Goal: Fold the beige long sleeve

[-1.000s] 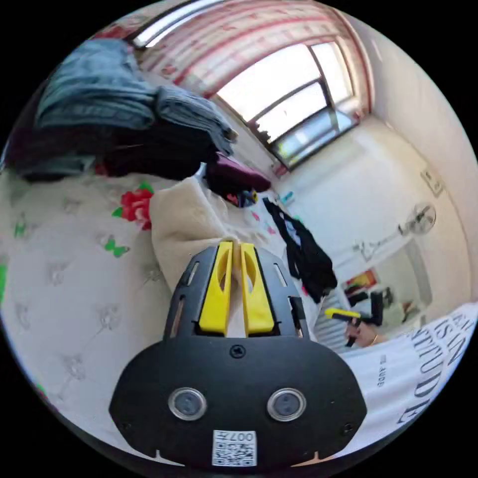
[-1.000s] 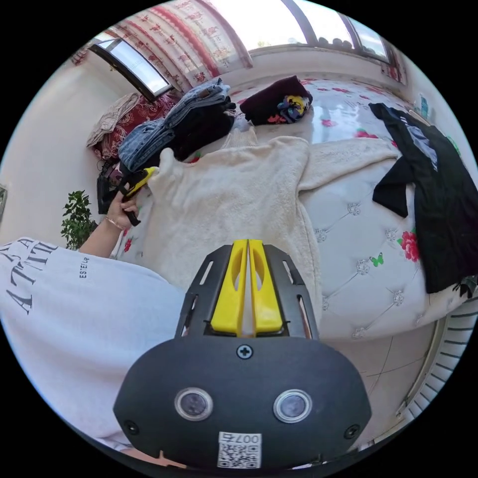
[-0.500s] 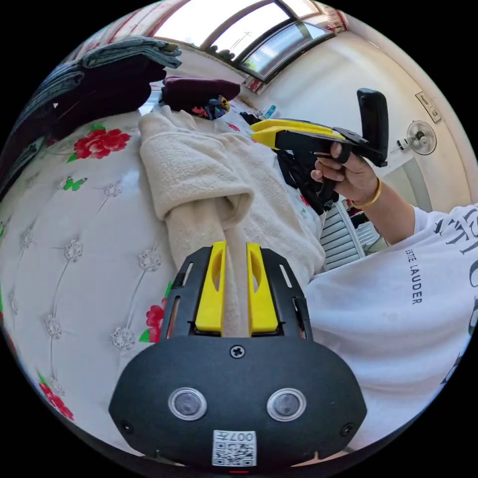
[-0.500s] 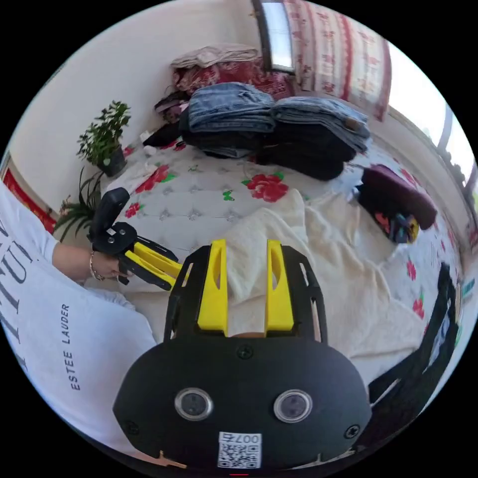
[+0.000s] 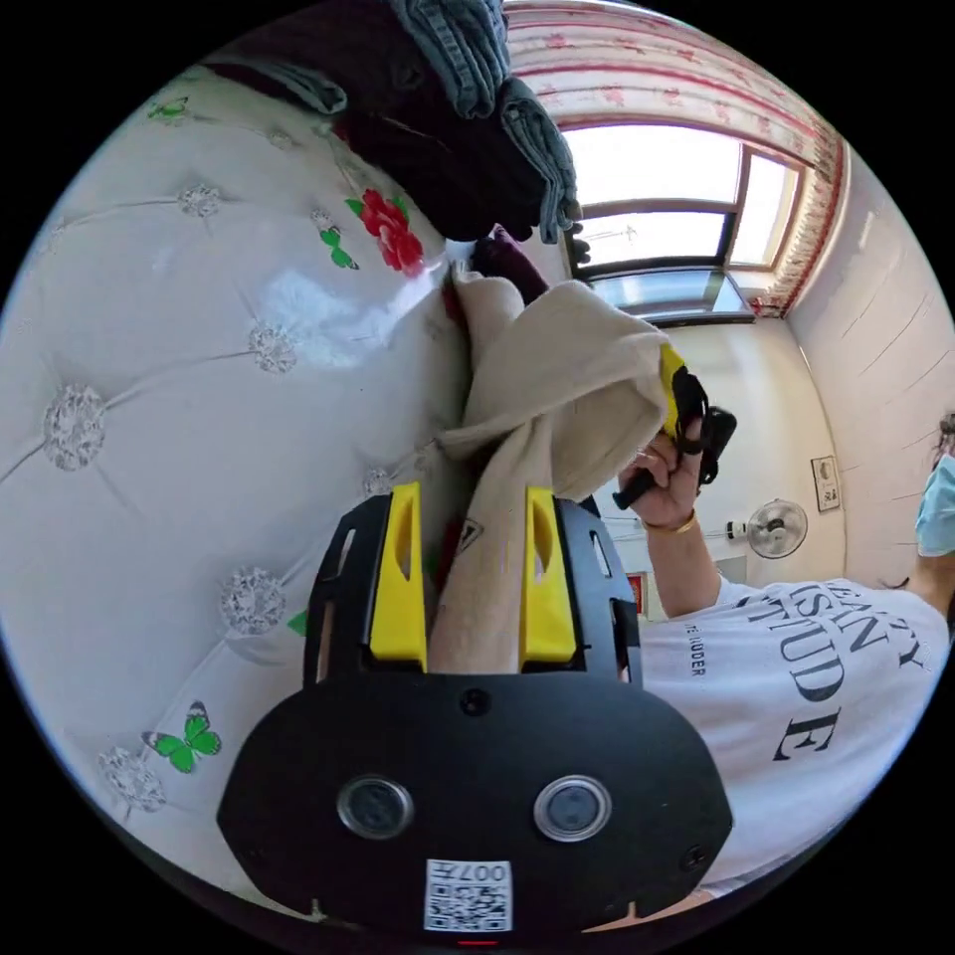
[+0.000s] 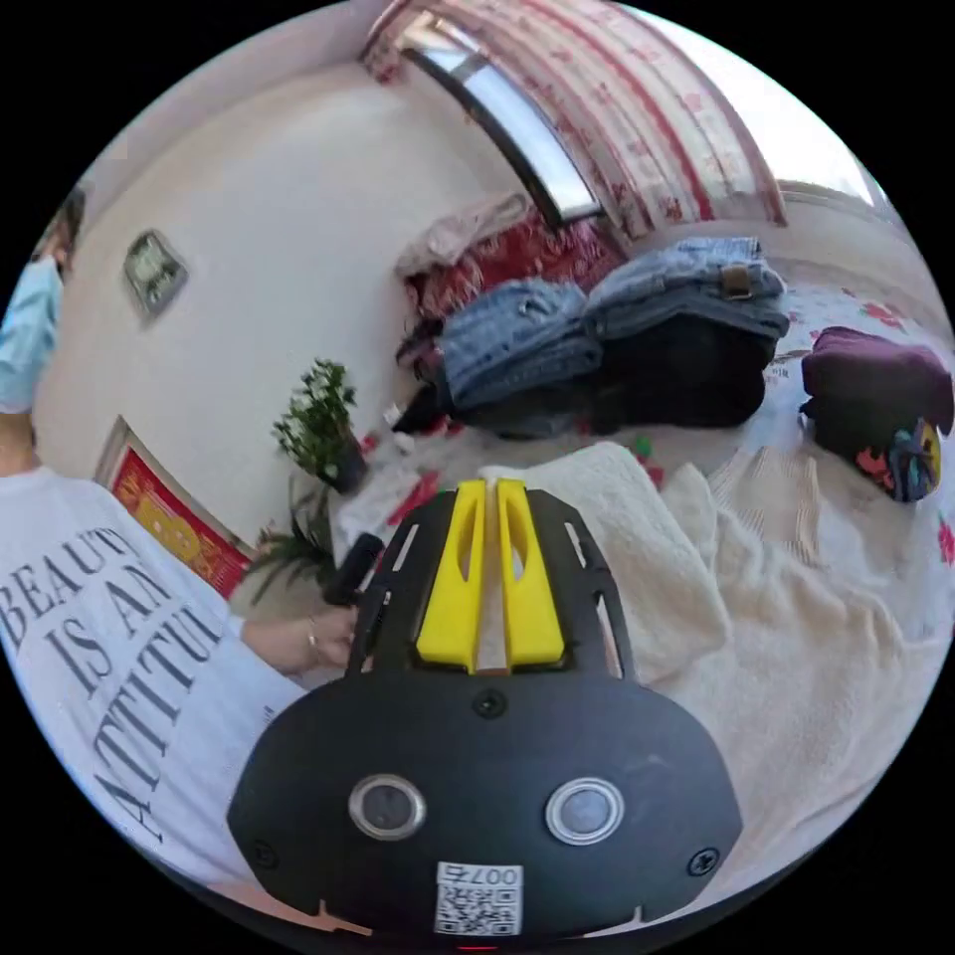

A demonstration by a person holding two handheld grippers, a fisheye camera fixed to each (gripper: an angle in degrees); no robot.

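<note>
The beige long sleeve (image 5: 567,368) lies on the white tufted bed (image 5: 179,348), one fold raised. My left gripper (image 5: 473,497) is open, and a beige sleeve runs loosely between its yellow jaws. In the left gripper view my right gripper (image 5: 679,393) holds up the raised fold, partly hidden behind the cloth. In the right gripper view my right gripper (image 6: 489,487) is shut on a thin edge of the beige garment (image 6: 796,647), which spreads to the right. The left gripper's black handle (image 6: 353,577) and a hand show behind the right gripper's body.
A stack of folded jeans and dark clothes (image 6: 617,338) stands at the back of the bed, with a maroon bundle (image 6: 875,388) beside it. A potted plant (image 6: 318,418) stands by the wall. The person's white printed t-shirt (image 6: 99,647) is close by.
My left jaws have spread apart around the sleeve. My right gripper went from open to shut on a fold of the beige garment and raised it. Both cameras have swung.
</note>
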